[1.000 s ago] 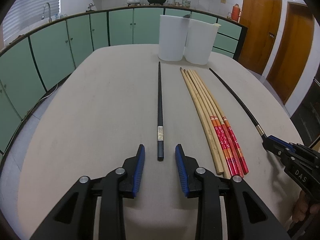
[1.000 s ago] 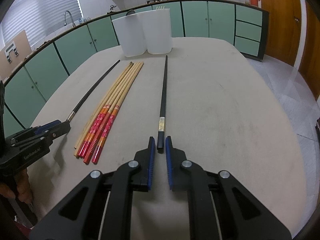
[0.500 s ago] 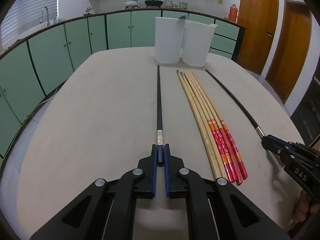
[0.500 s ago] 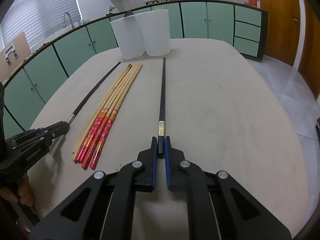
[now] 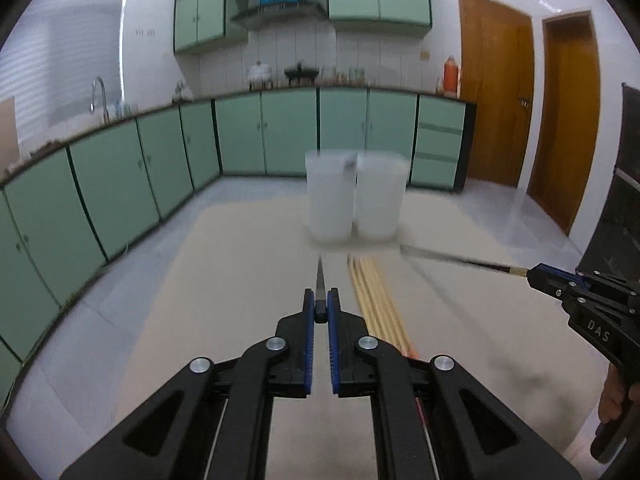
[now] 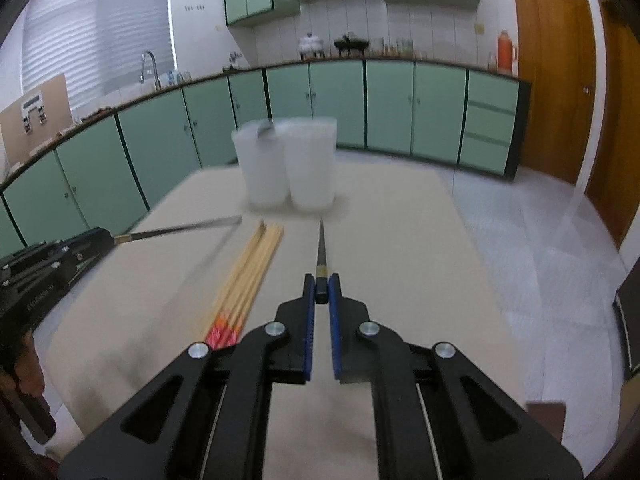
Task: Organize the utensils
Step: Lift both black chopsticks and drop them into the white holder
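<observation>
My left gripper (image 5: 320,311) is shut on the thick end of a black chopstick (image 5: 319,280), lifted off the table and pointing at two white containers (image 5: 352,196). My right gripper (image 6: 321,292) is shut on a second black chopstick (image 6: 321,246), also raised and pointing at the containers (image 6: 290,168). Each gripper shows in the other's view with its chopstick: the right one (image 5: 534,276) at the right, the left one (image 6: 108,236) at the left. A bundle of wooden chopsticks with red ends (image 5: 374,300) lies on the table between them (image 6: 244,280).
The beige table (image 5: 224,280) runs forward to the containers near its far edge. A dark utensil end sticks out of the left container (image 6: 266,128). Green kitchen cabinets (image 5: 280,136) line the room behind, and wooden doors (image 5: 496,92) stand at the right.
Both grippers closed on their black chopsticks and lifted them off the table, tilting up to near level. The wooden chopsticks stayed put.
</observation>
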Demonstrator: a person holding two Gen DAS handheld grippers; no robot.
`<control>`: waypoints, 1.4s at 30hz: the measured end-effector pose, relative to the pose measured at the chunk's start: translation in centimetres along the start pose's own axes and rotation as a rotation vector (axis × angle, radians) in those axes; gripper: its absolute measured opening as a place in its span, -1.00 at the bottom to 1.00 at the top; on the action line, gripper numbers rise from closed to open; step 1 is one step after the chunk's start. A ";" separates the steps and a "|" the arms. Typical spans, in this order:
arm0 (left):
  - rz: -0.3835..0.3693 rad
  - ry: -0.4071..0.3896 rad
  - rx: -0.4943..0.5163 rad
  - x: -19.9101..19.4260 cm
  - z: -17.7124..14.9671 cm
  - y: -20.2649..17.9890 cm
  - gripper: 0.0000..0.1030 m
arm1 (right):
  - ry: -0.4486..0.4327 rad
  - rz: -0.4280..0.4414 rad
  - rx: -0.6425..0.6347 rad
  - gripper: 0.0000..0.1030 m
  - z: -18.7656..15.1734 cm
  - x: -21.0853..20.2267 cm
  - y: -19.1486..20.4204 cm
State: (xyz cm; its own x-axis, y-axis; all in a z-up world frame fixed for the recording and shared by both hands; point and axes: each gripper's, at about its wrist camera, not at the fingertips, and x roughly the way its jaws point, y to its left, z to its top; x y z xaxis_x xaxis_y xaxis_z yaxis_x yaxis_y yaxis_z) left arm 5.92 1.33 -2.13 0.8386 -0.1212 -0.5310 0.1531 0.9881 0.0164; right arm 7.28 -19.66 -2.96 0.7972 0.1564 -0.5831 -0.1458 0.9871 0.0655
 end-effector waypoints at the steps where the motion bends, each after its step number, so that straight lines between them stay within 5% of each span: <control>1: -0.005 -0.032 0.002 -0.7 1.2 0.1 -0.88 | -0.020 0.000 -0.009 -0.88 0.8 -0.5 -0.1; 19: -0.196 -0.200 -0.042 -1.3 14.1 1.7 -0.88 | -0.120 0.187 -0.048 -0.88 17.1 -2.0 -2.1; 30: -0.142 -0.381 -0.002 1.7 23.8 1.9 -0.88 | -0.252 0.199 -0.027 -0.88 28.0 0.9 -3.1; 36: -0.105 -0.394 0.010 7.4 26.3 1.2 -0.88 | -0.275 0.160 -0.030 -0.89 30.0 5.6 -3.4; 42: -0.111 -0.304 -0.001 13.7 25.1 0.7 -0.88 | -0.202 0.153 -0.002 -0.88 28.4 12.0 -4.2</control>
State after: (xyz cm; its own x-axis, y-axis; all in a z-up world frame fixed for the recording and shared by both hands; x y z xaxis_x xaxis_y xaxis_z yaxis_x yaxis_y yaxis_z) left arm 30.58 -2.01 11.87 0.9344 -0.2511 -0.2525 0.2523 0.9672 -0.0282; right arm 34.05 -21.04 12.76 0.8666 0.3077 -0.3929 -0.2747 0.9514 0.1391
